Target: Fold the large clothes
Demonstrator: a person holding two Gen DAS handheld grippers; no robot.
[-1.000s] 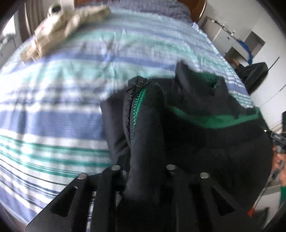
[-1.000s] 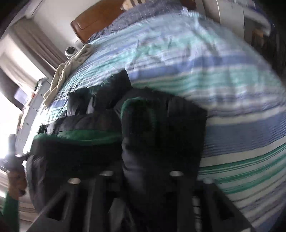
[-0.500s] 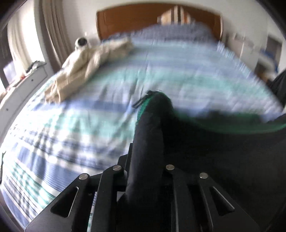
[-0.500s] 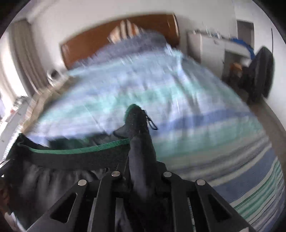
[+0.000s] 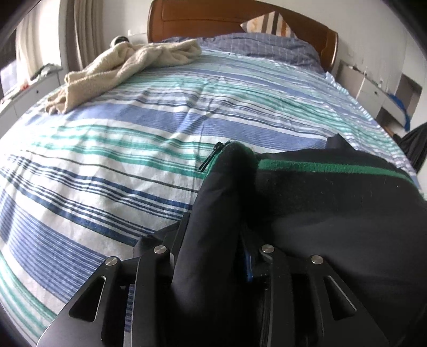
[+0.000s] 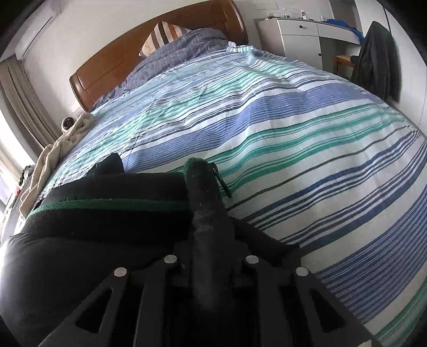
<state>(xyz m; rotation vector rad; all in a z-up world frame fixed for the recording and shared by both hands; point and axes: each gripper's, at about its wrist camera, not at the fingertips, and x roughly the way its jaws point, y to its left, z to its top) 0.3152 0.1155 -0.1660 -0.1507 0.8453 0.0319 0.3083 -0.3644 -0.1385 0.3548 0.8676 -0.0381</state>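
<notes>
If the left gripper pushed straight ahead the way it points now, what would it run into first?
The left gripper is shut on the black jacket. Beyond that fold, the striped bedspread would likely come first; the beige blanket lies off left. Depth is uncertain.

A wide bed (image 5: 160, 128) fills both views, covered by a sheet striped in blue, teal and white, with a wooden headboard (image 5: 213, 18) at the far end. A blue checked pillow (image 5: 261, 48) lies by the headboard, and a crumpled cream blanket (image 5: 125, 66) lies near the bed's far left edge. A black jacket (image 5: 333, 192) with green trim rests partly on the near end.
</notes>
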